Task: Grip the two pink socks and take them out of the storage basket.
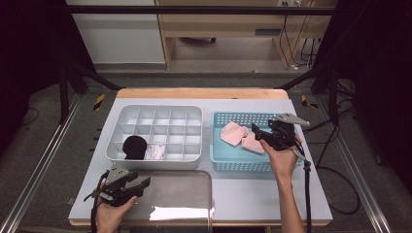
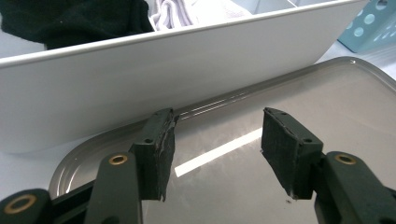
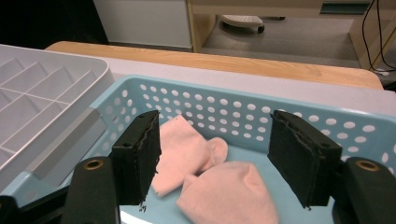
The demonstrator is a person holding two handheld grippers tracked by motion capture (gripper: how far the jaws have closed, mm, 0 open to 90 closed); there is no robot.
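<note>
Two pink socks (image 1: 240, 136) (image 3: 205, 175) lie in the light blue perforated basket (image 1: 228, 162) (image 3: 233, 105) at the right. My right gripper (image 1: 260, 135) (image 3: 214, 158) hovers open just above them, nothing between its jaws. A white divided tray (image 1: 155, 162) (image 2: 140, 79) at the left holds a rolled black sock (image 1: 134, 147) (image 2: 70, 18) and a folded white cloth (image 1: 155, 152) (image 2: 187, 11) in its near compartments. My left gripper (image 1: 141, 184) (image 2: 217, 151) is open and empty, low over the left end of a shiny metal tray (image 1: 184, 194) (image 2: 327, 98).
The grey mat (image 1: 252, 189) covers the wooden table, whose edge (image 1: 199, 93) shows at the back. A cable (image 1: 307, 194) trails from the right gripper. Beyond the table stand a dark frame and wooden furniture (image 1: 218, 29) on the floor.
</note>
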